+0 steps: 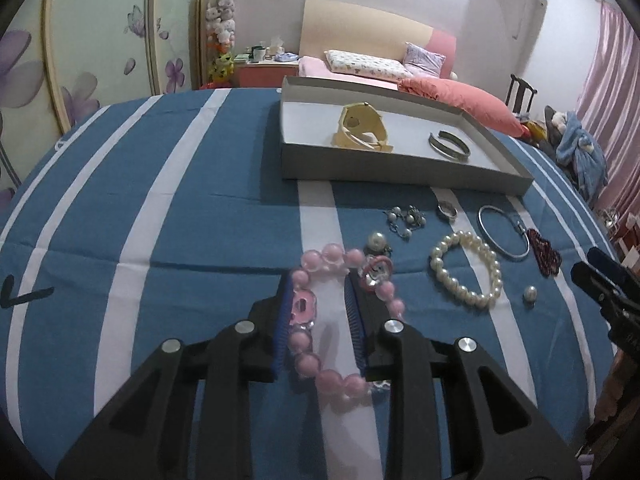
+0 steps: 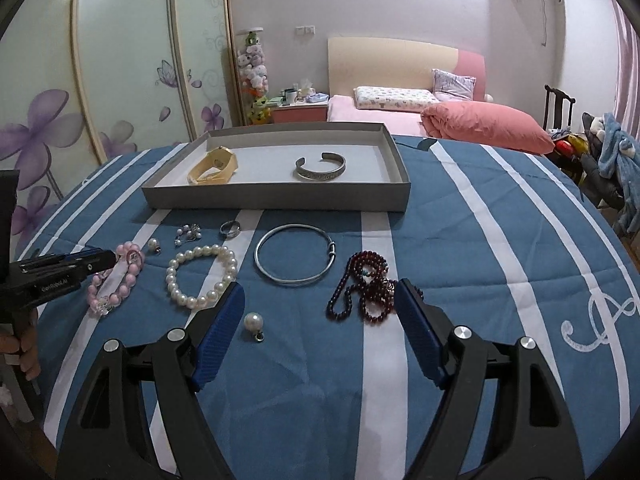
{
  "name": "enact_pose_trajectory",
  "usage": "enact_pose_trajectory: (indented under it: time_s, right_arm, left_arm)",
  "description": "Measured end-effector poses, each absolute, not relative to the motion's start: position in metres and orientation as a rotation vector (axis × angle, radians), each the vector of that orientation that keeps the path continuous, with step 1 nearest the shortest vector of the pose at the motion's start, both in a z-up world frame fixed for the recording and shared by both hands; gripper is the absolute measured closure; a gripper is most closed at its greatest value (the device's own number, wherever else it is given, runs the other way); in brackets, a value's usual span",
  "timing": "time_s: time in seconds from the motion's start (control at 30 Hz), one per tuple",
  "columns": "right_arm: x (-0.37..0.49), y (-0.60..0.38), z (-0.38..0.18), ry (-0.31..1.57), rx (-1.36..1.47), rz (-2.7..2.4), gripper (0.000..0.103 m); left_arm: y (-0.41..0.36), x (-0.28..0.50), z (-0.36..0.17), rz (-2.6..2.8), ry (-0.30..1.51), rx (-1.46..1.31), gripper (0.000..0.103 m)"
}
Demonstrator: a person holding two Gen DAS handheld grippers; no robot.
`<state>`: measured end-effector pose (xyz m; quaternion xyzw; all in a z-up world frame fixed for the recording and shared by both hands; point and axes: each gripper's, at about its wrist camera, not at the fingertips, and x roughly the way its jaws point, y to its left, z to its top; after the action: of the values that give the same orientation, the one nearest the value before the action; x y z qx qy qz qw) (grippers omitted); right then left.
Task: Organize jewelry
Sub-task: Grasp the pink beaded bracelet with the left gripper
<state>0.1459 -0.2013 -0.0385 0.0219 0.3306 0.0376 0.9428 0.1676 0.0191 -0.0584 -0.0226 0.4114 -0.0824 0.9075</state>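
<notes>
Left gripper narrowly parted over a pink bead bracelet on striped cloth, contact unclear, right gripper spread wide, empty, near a loose pearl, grey tray beyond.

Tray front: jewelry clutter

A pink bed, plush toys and floral wardrobe doors behind.
</notes>
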Motion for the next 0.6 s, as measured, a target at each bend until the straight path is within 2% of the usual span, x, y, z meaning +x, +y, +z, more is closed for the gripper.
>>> enact_pose_trajectory:
  time_s: [0.6]
  right_arm:
    - [0.1412, -0.2071, -0.0441, 0.685, 0.080, 0.082, 0.026]
  left_arm:
    - [0.0198, 0.1707, -0.0633, -0.129, 0.892, -0.015, 0.076]
